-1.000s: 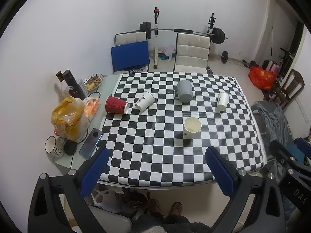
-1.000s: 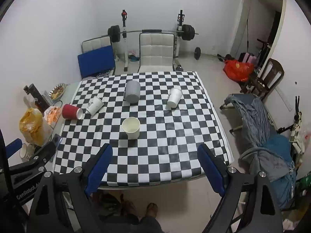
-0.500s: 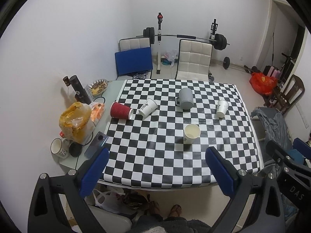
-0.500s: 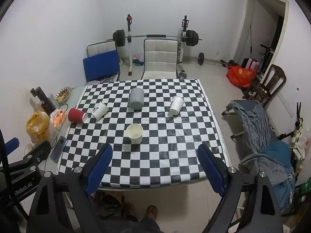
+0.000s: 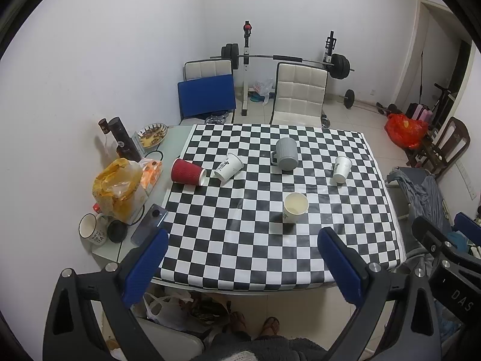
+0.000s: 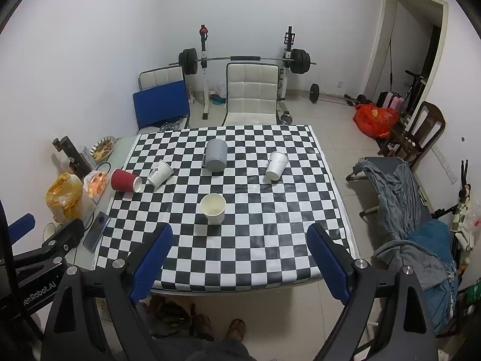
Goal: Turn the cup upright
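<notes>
Several cups sit on the checkered table. A red cup lies on its side at the left edge. A white cup lies on its side beside it. A grey mug stands upside down. Another white cup lies tilted at the right. A white cup stands upright in the middle. My left gripper and right gripper are open, empty, and held high before the table's near edge.
A yellow bag, a phone, a white mug, dark bottles and a snack plate crowd the table's left strip. Chairs and a barbell rack stand behind. A cot with clothes is at the right.
Both grippers have pulled back and up from the table, so it looks smaller and farther. The cups have not moved.
</notes>
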A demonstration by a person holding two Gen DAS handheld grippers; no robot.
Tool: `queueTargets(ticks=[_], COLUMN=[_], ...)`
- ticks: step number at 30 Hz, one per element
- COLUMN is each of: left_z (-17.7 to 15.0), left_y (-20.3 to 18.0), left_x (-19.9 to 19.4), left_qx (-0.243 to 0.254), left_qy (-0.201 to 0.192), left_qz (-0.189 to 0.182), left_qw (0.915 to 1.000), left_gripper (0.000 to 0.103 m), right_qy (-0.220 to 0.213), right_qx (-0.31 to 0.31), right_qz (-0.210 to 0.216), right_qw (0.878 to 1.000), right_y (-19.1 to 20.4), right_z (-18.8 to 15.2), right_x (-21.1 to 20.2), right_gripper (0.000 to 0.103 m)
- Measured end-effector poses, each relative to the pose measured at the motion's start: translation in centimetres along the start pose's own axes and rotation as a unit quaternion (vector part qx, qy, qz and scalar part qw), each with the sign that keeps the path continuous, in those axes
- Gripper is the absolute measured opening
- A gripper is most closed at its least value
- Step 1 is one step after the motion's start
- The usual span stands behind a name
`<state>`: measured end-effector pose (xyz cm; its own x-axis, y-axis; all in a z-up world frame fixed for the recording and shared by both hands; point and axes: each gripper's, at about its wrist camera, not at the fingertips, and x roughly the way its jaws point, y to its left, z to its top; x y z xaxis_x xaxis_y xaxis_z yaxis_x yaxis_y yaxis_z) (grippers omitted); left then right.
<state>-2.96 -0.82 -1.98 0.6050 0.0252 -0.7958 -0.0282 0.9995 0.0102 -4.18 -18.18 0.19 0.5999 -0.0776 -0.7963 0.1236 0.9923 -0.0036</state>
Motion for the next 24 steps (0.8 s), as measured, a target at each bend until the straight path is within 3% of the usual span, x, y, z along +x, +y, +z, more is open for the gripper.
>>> queueTargets(ticks=[24], left_z=[0.0], left_y=[0.09], left_x=[-0.26], left_qx=[0.0], left_qy=[-0.002], left_qz=[0.002], left_qw=[1.0], left_gripper=[0.101], right_qy=[0.003], right_qx=[-0.004], right_qz=[0.009], right_qw=[1.0], right_y=[0.64], right_z=[0.52], right_x=[-0.79], right_gripper=[0.093])
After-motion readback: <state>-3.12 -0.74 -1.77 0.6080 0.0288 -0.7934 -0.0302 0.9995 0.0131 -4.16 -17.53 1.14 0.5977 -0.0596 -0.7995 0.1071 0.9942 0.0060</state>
